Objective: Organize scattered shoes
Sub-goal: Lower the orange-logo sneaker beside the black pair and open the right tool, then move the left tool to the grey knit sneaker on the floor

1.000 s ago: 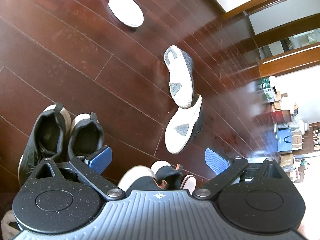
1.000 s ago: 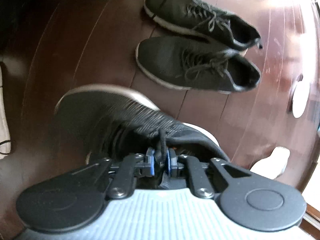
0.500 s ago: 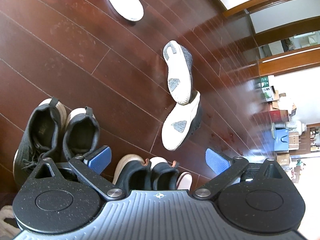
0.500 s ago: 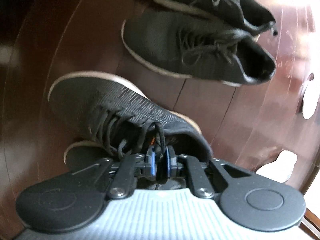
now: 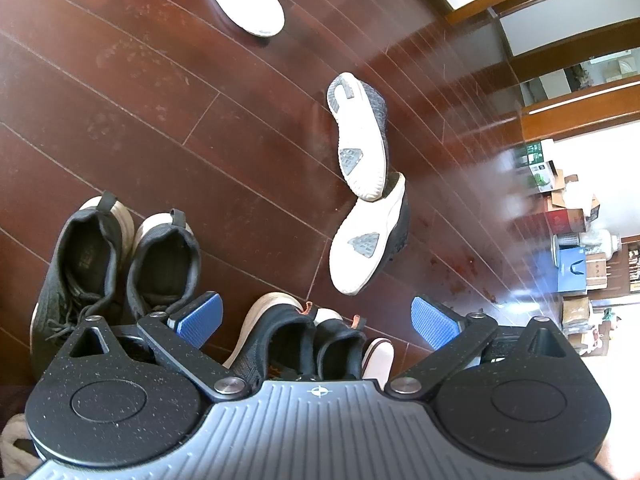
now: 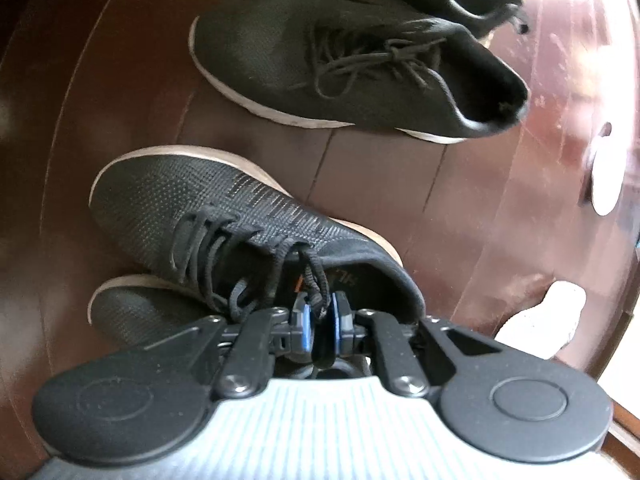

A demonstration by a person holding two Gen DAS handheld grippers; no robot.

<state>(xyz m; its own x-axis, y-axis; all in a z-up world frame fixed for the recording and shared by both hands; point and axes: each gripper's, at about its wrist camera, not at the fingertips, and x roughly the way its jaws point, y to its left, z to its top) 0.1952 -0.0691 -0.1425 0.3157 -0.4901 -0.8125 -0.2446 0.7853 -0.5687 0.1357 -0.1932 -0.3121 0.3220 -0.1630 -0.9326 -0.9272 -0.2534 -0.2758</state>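
In the right wrist view my right gripper (image 6: 322, 322) is shut on the tongue and laces of a black knit sneaker (image 6: 224, 216) with a cream sole. It sits low over the floor beside its mate (image 6: 136, 312). In the left wrist view my left gripper (image 5: 316, 320) stands open, empty, its blue pads (image 5: 200, 318) wide apart. The same two sneakers, with orange heel tabs (image 5: 280, 336), show between those pads, heels toward the camera. Two grey sneakers lie scattered sole-up, one (image 5: 362, 136) touching the other (image 5: 366, 240). A white shoe (image 5: 244, 0) lies sole-up far off.
A second pair of black lace-up sneakers (image 6: 340, 64) stands side by side just beyond the held shoe; in the left wrist view this pair (image 5: 84, 256) is at the left. Dark wooden floor (image 5: 140, 120) lies all around. Boxes and a doorway (image 5: 572, 216) are at the right.
My right gripper has come down with the black knit sneaker, which now lies beside its mate. In the left wrist view the two orange-tabbed sneakers have come further into sight. The left gripper stays open.
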